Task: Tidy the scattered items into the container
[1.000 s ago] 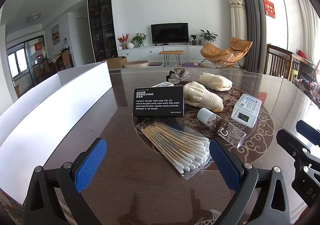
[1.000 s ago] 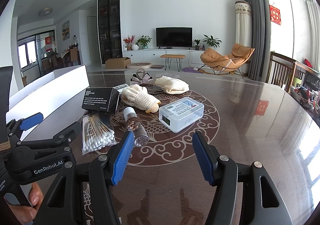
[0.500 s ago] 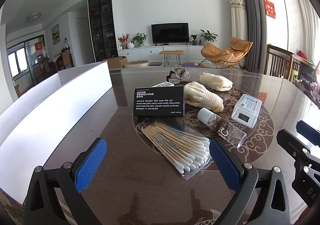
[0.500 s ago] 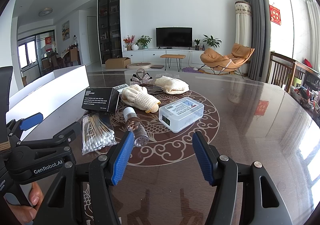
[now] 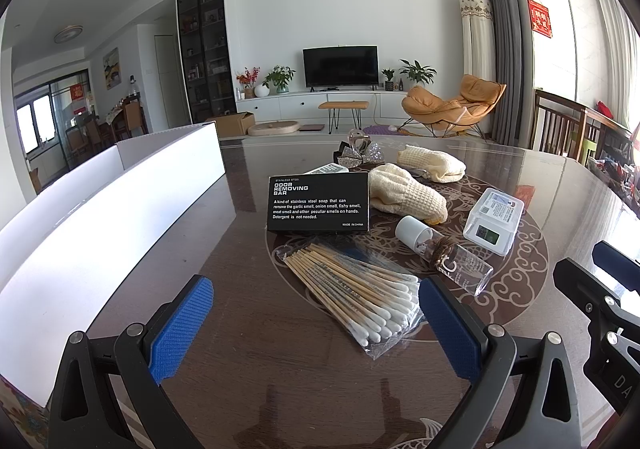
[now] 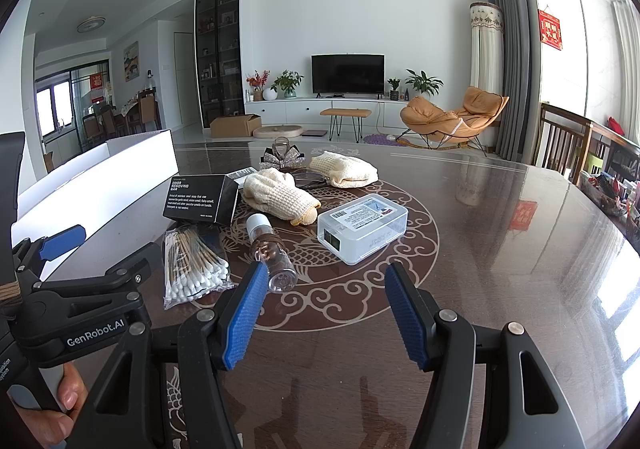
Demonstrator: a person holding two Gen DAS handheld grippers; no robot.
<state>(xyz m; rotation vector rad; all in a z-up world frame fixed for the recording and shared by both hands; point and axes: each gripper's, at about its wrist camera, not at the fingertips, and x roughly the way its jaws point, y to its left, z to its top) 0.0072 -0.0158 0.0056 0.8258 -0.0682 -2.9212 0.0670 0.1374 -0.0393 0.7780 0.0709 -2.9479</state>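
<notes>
Now both the left tongs and right tongs stand apart, empty, above the dark glossy bench; the clear bag of wooden cotton swabs lies right of the long white cardboard container.

Bright daylight pours in from the windows on the right, throwing glare across the glossy tabletop. Everything's sharp, but fisheye bending and dark corners show.

You faced a black box at twelve o'clock reading "ODOR REMOVING BAR" and "MADE IN CHINA". At your nine o'clock, the left gripper's frame read "GenRobot.AI". The print on the clear plastic case at one o'clock was too small to read.
</notes>
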